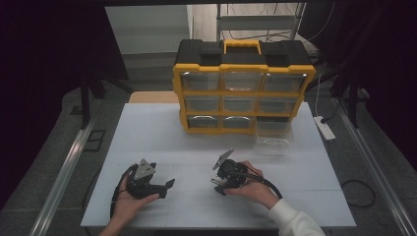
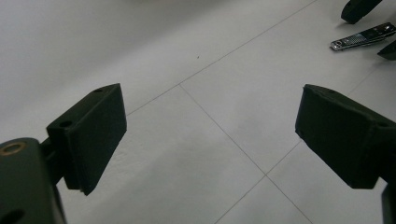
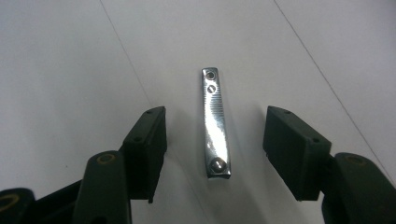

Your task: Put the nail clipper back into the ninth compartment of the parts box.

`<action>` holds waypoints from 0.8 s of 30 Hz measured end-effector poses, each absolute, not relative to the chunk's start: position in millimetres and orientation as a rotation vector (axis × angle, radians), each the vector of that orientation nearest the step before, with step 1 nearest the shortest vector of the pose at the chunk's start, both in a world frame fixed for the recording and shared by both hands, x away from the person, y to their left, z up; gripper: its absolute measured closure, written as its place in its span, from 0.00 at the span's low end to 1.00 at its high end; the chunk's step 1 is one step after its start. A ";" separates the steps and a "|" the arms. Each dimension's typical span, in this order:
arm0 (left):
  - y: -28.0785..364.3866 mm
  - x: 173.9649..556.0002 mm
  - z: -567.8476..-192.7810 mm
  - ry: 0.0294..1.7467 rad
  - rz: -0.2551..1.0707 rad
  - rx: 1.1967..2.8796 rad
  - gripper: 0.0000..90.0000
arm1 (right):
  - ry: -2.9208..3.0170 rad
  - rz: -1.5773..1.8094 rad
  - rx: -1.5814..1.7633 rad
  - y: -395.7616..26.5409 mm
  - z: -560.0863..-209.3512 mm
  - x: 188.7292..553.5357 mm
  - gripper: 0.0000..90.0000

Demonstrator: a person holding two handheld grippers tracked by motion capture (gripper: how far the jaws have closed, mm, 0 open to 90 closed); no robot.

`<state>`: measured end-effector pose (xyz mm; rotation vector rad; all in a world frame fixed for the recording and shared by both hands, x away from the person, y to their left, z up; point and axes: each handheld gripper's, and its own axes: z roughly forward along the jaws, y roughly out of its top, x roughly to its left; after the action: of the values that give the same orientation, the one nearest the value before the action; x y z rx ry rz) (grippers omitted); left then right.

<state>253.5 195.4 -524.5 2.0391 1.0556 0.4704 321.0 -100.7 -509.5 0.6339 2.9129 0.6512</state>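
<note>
A metal nail clipper [image 3: 215, 123] is seen lying flat on the white table [image 1: 162, 137], directly between the parted jaws of the right gripper [image 3: 215, 151], its long axis running along them. Nothing is held. The left gripper [image 2: 212, 140], wide open and empty, is kept well off to the left.

White table [image 1: 147, 147] with a drawer box.
The yellow-and-black drawer box [image 1: 243, 86] stands at the far edge; a nail clipper [image 3: 215, 122] lies nearer the person.
</note>
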 end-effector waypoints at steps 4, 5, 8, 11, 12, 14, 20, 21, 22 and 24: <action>195.3 253.5 -524.7 1.055 0.471 2.040 0.11 | 2.900 0.640 0.625 -101.0 -509.2 321.0 0.50; 195.3 253.5 -524.7 1.055 0.472 2.041 0.11 | 2.898 0.641 0.626 -101.0 -509.2 321.0 0.51; 195.2 253.5 -524.9 1.054 0.474 2.043 0.11 | 2.899 0.640 0.614 -100.8 -508.9 320.4 0.55; 195.1 253.6 -525.2 1.055 0.476 2.046 0.11 | 2.900 0.643 0.608 -100.6 -508.7 320.0 0.58; 195.2 253.7 -525.3 1.055 0.477 2.048 0.11 | 2.902 0.645 0.607 -100.6 -508.6 320.0 0.61; 195.4 253.8 -525.5 1.056 0.476 2.047 0.11 | 2.902 0.646 0.601 -100.6 -508.3 319.9 0.65; 195.4 253.7 -525.7 1.055 0.477 2.051 0.11 | 2.910 0.647 0.587 -100.0 -507.6 319.0 0.80; 195.4 253.6 -525.8 1.054 0.478 2.052 0.11 | 2.914 0.644 0.573 -99.3 -507.5 318.1 0.85; 195.4 253.6 -525.8 1.054 0.479 2.053 0.11 | 2.914 0.644 0.573 -99.3 -507.5 318.1 0.85; 195.4 253.6 -525.9 1.053 0.478 2.053 0.11 | 2.914 0.642 0.568 -98.8 -507.2 317.5 0.87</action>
<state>253.6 195.4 -525.9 2.0533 1.0535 0.4785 317.5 -98.8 -507.2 0.5684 2.9137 0.6416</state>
